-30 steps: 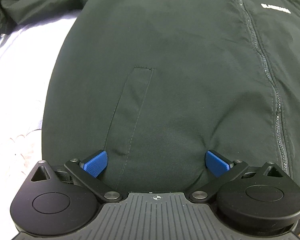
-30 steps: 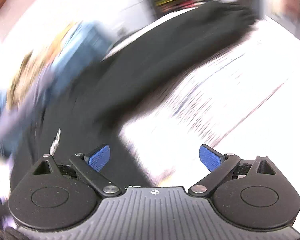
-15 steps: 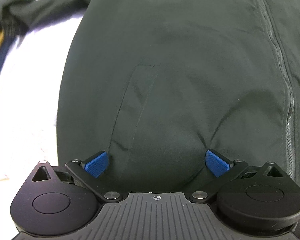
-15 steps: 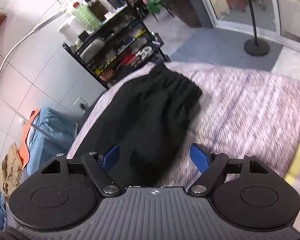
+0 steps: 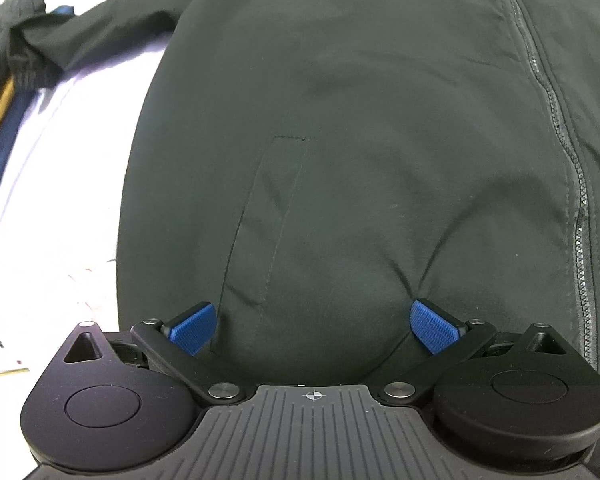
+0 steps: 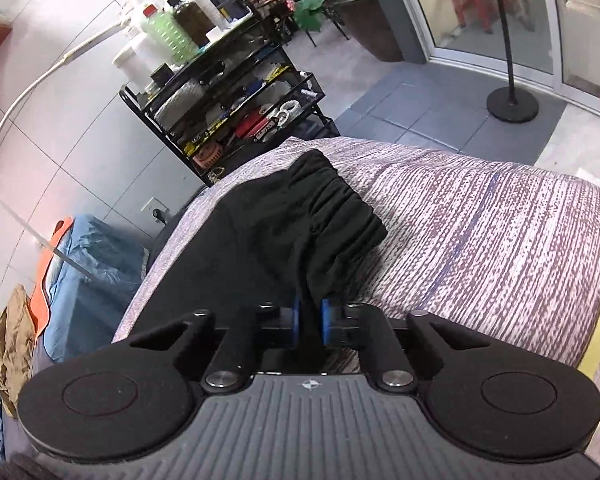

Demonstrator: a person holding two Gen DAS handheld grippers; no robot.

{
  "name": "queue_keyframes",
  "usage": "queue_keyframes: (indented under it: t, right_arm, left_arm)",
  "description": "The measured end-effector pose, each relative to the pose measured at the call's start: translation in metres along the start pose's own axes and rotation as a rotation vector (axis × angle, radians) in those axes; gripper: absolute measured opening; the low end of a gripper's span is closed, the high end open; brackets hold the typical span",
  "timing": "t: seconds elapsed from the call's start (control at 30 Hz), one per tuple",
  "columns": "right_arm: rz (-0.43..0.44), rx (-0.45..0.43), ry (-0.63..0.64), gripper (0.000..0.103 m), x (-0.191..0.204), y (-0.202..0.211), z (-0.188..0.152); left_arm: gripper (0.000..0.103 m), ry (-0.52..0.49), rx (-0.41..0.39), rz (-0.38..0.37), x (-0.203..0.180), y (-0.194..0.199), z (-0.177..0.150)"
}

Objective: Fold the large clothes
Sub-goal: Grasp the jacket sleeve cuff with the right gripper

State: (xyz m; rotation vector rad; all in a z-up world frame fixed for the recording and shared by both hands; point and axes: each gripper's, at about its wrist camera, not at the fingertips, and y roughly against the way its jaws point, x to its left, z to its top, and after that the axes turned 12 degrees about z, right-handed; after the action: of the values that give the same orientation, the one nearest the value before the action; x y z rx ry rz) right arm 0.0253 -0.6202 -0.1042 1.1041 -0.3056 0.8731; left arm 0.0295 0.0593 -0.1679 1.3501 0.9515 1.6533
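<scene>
A black zip-up jacket lies spread flat on a light bed cover, with its zipper running up the right and a slit pocket in the middle. My left gripper is open, its blue pads pressing down on the jacket's lower hem area. In the right wrist view, my right gripper is shut on the jacket's sleeve, just behind the gathered elastic cuff, over the striped purple bed cover.
A black wire cart with bottles and clutter stands beyond the bed's far edge. A blue bag and clothes lie on the floor to the left. A lamp stand base is on the right. The other sleeve stretches to the far left.
My right gripper swung over to the sleeve and closed on it near the cuff. My left gripper stayed open on the hem, shifting slightly.
</scene>
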Motion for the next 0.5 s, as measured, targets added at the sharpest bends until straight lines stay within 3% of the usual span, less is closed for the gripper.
queue_keyframes:
  t: [0.1,0.2,0.37,0.5]
  right_arm:
    - [-0.014,-0.012,0.028,0.008,0.02,0.005,-0.005]
    - [0.032,-0.01,0.103,0.008,0.057,0.014,-0.014]
    - [0.181,-0.019,0.321,0.007,0.149,0.04,-0.047]
    - [0.338,0.041,0.462,0.007,0.226,0.055,-0.09]
  left_arm:
    - [0.103,0.017,-0.005,-0.032,0.004,-0.002,-0.001]
    - [0.103,0.016,-0.019,-0.069,0.014,-0.009,-0.004]
    - [0.103,-0.042,-0.071,-0.11,0.026,-0.01,-0.002]
    - [0.103,-0.058,-0.155,-0.126,0.032,0.003,-0.005]
